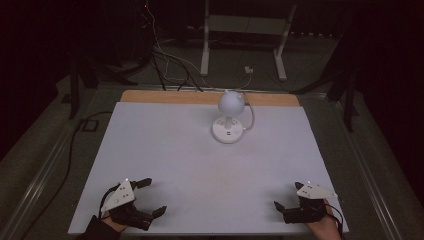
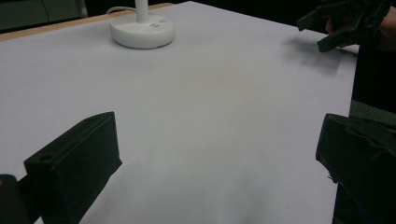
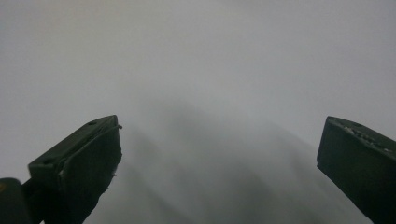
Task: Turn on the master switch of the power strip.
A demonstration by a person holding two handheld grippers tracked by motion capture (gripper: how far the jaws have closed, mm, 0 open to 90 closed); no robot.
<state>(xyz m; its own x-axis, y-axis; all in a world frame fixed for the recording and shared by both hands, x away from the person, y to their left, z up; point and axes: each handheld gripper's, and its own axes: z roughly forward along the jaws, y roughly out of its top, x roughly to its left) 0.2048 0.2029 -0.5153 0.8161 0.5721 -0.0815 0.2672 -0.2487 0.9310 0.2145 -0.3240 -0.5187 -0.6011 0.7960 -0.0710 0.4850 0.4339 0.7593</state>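
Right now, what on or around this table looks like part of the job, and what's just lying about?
Likely part of the job:
- white desk lamp
- left gripper, open
- right gripper, open

Just lying about:
- cables on the floor
- table frame behind
- white table sheet

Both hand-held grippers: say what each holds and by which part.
Nothing is held. The left hand-held gripper and the right hand-held gripper both have open jaws over the bare table, far from the lamp.

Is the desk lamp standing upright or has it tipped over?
Upright. The lamp sits flat on its round base at the far middle of the table, stem vertical, domed head above the base.
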